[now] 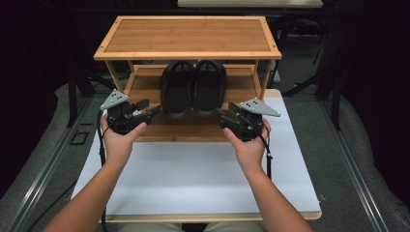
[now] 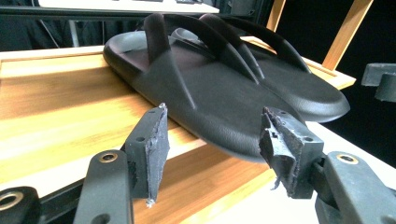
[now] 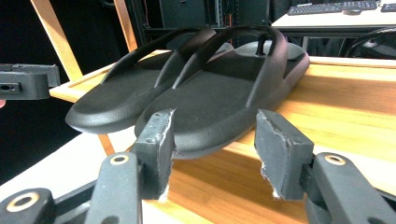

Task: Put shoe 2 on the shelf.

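Note:
Two black flip-flop sandals lie side by side on the lower shelf (image 1: 145, 84) of a bamboo rack, heels hanging over its front edge. My left gripper (image 1: 154, 110) stands open just left of the left sandal's (image 1: 176, 89) heel. In the left gripper view the left gripper (image 2: 212, 135) has its jaws spread before that sandal's (image 2: 210, 93) heel, with nothing between them. My right gripper (image 1: 222, 115) is open too, just right of the right sandal's (image 1: 209, 87) heel. The right gripper view puts the right gripper (image 3: 215, 140) in front of the right sandal (image 3: 224, 98), jaws apart and not touching it.
The rack's top shelf (image 1: 187, 36) overhangs the sandals. The rack stands at the far end of a white table (image 1: 193, 169). Slanted wooden legs (image 3: 51, 42) flank the lower shelf. Dark frames and a grey floor surround the table.

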Tool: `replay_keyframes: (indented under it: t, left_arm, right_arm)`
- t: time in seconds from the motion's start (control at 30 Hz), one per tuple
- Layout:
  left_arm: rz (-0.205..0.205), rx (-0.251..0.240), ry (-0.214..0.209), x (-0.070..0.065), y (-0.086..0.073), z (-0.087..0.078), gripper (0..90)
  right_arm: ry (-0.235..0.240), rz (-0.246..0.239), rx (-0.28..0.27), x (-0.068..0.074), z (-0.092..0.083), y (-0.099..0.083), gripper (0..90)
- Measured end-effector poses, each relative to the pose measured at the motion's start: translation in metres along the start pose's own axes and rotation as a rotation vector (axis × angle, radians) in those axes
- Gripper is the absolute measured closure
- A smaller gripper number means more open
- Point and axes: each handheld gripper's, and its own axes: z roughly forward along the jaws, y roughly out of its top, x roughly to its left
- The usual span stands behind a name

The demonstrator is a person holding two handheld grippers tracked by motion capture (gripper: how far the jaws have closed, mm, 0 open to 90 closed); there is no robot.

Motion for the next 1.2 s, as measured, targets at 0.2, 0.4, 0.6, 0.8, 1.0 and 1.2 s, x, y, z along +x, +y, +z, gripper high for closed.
replay_keyframes:
  t: [0.2, 0.4, 0.6, 0.8, 1.0, 1.2]
  left_arm:
    - [-0.006, -0.002, -0.007, 0.002, -0.005, -0.011, 41.5]
    - [-0.006, -0.003, -0.023, 0.002, -0.012, -0.022, 41.3]
    - [-0.008, -0.009, -0.030, 0.006, -0.026, -0.043, 41.1]
    - [-0.012, -0.015, -0.012, 0.014, -0.042, -0.063, 40.8]
    - [-0.034, -0.033, 0.016, 0.022, -0.065, -0.082, 40.7]
    - [-0.070, -0.031, 0.033, 0.027, -0.089, -0.094, 40.7]
  right_arm:
    - [-0.002, -0.003, -0.009, -0.005, -0.015, -0.002, 46.9]
    - [-0.007, -0.002, -0.017, -0.009, -0.029, -0.007, 46.7]
    - [-0.016, -0.001, -0.030, -0.014, -0.050, -0.016, 46.4]
    - [-0.033, -0.017, -0.037, -0.016, -0.067, -0.027, 46.3]
    - [-0.061, -0.010, -0.026, -0.020, -0.083, -0.045, 46.2]
    - [-0.088, 0.029, -0.022, -0.026, -0.091, -0.064, 46.3]
